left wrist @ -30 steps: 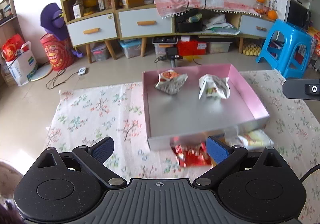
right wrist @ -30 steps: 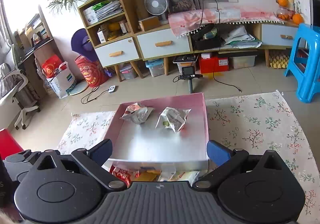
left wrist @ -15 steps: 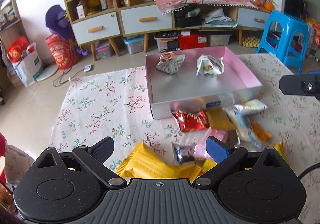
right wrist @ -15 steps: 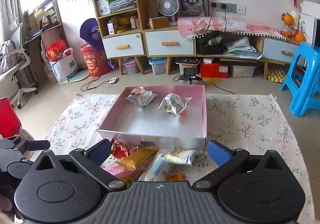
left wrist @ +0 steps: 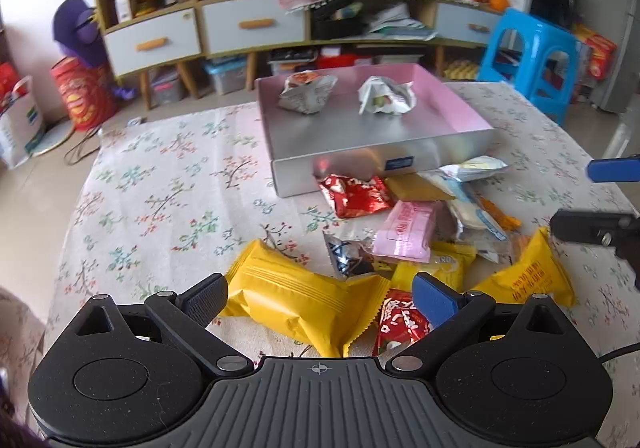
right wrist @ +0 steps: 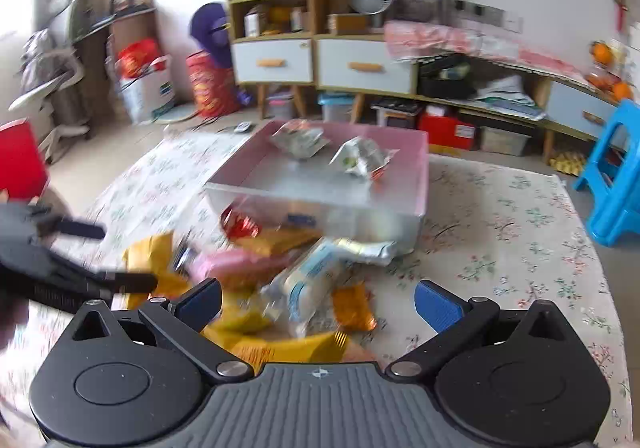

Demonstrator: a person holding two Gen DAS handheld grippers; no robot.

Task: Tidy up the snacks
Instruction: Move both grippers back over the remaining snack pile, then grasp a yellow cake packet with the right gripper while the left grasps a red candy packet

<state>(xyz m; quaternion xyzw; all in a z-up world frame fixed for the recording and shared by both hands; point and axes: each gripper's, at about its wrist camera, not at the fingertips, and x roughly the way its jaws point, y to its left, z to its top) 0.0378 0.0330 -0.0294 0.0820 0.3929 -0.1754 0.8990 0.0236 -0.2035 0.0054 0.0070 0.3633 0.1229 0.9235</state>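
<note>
- Both grippers had backed off toward the near edge of the table since 1.0 s ago: back then only the red packet and a white one showed below the tray; by this frame the whole snack pile was in view.
- Left gripper (left wrist: 320,292) jaws were spread wide, gripping nothing, hovering over the big yellow packet (left wrist: 296,298) at the near side of the pile.
- Right gripper (right wrist: 318,300) jaws also spread wide, empty, over the right part of the pile; that view was motion-blurred.
- Pink-walled tray (left wrist: 456,99) sat mid-table on the floral tablecloth (left wrist: 160,183), long axis running away from the camera; its position on the cloth matched the earlier frames.
- Count in tray: 2 crumpled silver-white packets, one far left (left wrist: 306,93), one far right (left wrist: 386,95), apart from each other, both at the far end.
- Count outside tray, left view: 3 yellow packets, 2 red (one (left wrist: 354,195) touching the tray front, one (left wrist: 402,324) just beside the left gripper's right finger), 1 pink pack (left wrist: 406,232), 1 tan flat packet (left wrist: 416,187), and several white ones whose exact count I couldn't tell because they overlap.
- Big yellow packet's long axis ran left-right, tilted down to the right.
- Pink pack pointed roughly toward the tray.
</note>
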